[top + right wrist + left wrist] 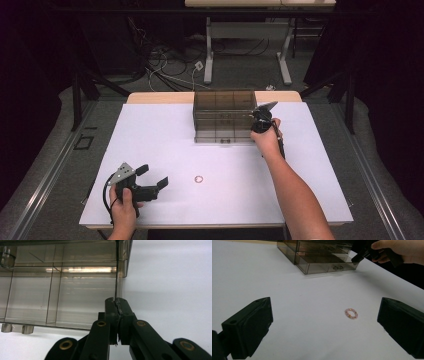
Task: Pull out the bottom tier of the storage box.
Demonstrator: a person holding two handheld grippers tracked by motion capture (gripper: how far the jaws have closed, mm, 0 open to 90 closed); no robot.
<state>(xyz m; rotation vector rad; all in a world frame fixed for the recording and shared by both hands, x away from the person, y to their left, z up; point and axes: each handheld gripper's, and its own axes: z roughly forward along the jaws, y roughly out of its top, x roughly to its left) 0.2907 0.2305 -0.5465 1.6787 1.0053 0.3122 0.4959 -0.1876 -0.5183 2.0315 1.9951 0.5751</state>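
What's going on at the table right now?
A person holds a hand-held gripper in each hand. The right hand-held gripper is shut on the right side wall of the smoky transparent plastic drawer box at the far side of the white table. The left hand-held gripper is open, aimed at a small pink beaded ring lying untouched.

A smoky, see-through plastic drawer box (224, 116) stands upright at the far middle of the white table (165, 135), its front toward the person. Thin walls divide it into stacked drawers with small clear knobs; two knobs show low on its front. The right gripper (261, 121) sits against the box's right front corner, and in the right gripper view its jaws are pressed together on the thin edge of a clear side wall (116, 277). A small ring of pink beads with gold bits (199, 178) lies flat on the table, well in front of the box and apart from it.
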